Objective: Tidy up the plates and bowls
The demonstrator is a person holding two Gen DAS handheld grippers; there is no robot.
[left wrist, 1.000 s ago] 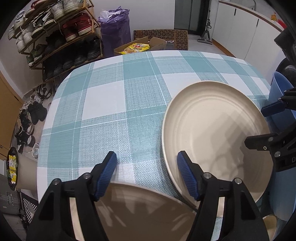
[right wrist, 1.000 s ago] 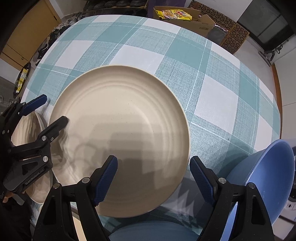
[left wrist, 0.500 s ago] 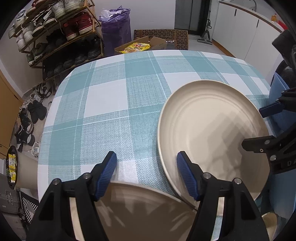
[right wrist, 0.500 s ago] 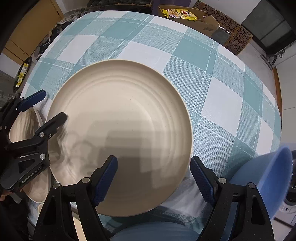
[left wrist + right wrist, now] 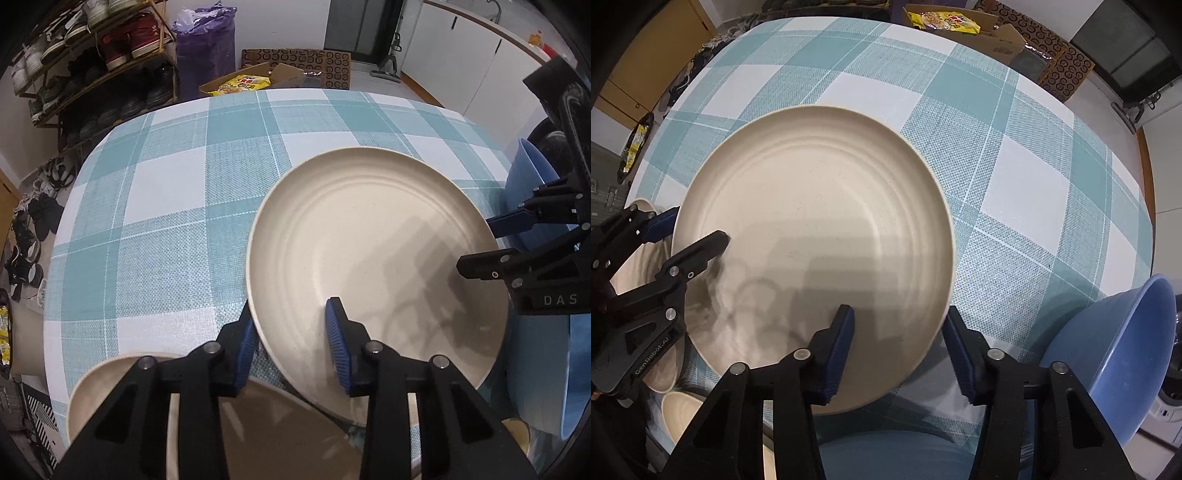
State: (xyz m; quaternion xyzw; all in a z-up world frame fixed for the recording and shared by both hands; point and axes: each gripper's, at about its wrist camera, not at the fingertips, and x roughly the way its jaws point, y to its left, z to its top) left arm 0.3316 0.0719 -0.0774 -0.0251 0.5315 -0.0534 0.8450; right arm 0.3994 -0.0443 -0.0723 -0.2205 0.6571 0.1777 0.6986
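1. The beige bowls [image 5: 122, 387] at seven o'clock are partly hidden behind the left gripper [image 5: 291, 347].
2. The large cream plate [image 5: 812, 240] lies empty on the checked tablecloth [image 5: 1015, 166].
3. Both the left gripper and the right gripper [image 5: 897, 347] straddle the plate's rim, jaws closing; contact seems incomplete.
4. A blue basin [image 5: 1119, 350] at four o'clock is cut off.

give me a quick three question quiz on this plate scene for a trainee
1. True or false: the big beige plate lies on a bare wooden table.
2. What colour is the bowl at the table's edge? A red, B blue, C green.
3. What sits between the fingers of the left hand-held gripper and of the right hand-held gripper?

Key: 1 false, it lies on a teal-and-white checked tablecloth. 2 B. 3 the plate's rim, on opposite sides; both sets of jaws are closing, one finger over the plate and one outside it.
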